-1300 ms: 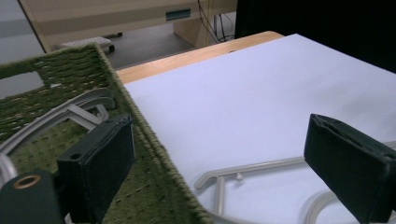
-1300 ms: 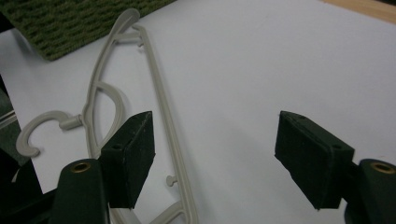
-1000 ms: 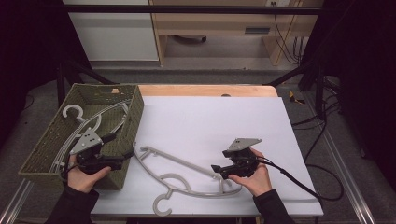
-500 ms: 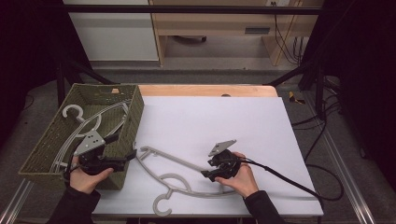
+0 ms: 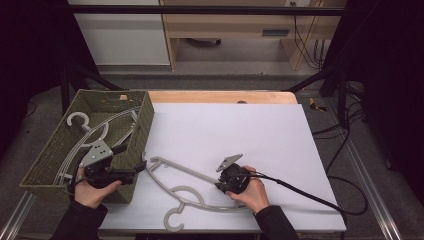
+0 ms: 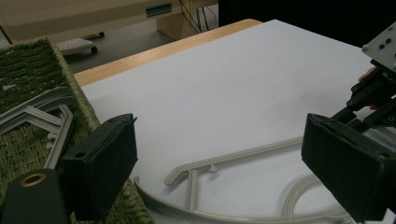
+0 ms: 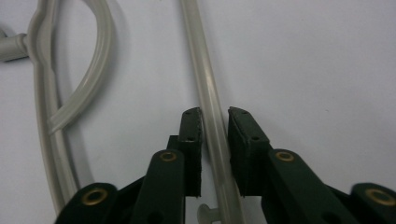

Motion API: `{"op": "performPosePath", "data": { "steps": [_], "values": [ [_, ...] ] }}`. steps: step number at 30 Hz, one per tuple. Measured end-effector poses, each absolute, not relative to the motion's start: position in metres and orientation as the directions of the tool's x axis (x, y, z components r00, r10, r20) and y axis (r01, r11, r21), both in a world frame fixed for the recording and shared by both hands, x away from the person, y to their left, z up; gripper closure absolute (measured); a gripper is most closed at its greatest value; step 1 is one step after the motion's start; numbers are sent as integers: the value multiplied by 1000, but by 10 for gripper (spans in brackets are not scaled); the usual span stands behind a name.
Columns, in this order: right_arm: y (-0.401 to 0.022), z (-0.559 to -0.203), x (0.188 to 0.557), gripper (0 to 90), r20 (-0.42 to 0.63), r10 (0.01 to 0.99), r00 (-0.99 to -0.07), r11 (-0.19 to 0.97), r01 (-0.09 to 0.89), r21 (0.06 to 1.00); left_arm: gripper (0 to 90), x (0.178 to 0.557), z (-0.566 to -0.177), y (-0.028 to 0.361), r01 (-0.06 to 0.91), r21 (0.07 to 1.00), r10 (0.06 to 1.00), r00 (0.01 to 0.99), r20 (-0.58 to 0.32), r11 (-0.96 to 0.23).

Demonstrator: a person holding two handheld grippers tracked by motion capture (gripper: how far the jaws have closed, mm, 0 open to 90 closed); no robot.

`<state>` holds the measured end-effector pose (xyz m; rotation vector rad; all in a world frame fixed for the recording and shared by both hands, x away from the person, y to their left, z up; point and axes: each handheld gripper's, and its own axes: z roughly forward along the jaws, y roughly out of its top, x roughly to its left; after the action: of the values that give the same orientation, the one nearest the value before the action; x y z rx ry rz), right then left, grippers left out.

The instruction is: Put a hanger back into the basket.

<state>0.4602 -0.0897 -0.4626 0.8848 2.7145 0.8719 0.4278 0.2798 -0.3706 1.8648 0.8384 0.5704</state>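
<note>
A pale grey plastic hanger [image 5: 185, 172] lies flat on the white table top, its hook toward the front edge. My right gripper [image 5: 220, 186] is down on it at its right arm. In the right gripper view the hanger's straight bar [image 7: 201, 70] runs between the jaws of the right gripper [image 7: 215, 112], which have just been closing; the pads sit close on either side with a thin gap still showing. My left gripper [image 5: 131, 159] rests at the green basket's near right corner, wide open with nothing between its jaws [image 6: 219, 123]; the hanger's end [image 6: 243, 151] lies ahead of it.
The green woven basket [image 5: 145, 117] at the left holds more grey hangers [image 5: 95, 132]. A black cable [image 5: 310, 195] trails right from the right gripper. A wooden strip [image 5: 220, 96] borders the table's far edge. The other gripper [image 6: 373, 88] appears at the right of the left gripper view.
The right gripper moved left and down onto the hanger, and its jaws narrowed around the bar. The left gripper and the basket stayed where they were.
</note>
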Motion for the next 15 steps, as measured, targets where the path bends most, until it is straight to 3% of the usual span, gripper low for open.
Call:
{"op": "performPosePath", "data": {
  "steps": [15],
  "values": [
    [-97, -461, 464, 786, 33, 657, -753, 616, 562, 552, 103, 427, -372, 276, 299, 908, 757, 653, 28, -293]
  ]
}}
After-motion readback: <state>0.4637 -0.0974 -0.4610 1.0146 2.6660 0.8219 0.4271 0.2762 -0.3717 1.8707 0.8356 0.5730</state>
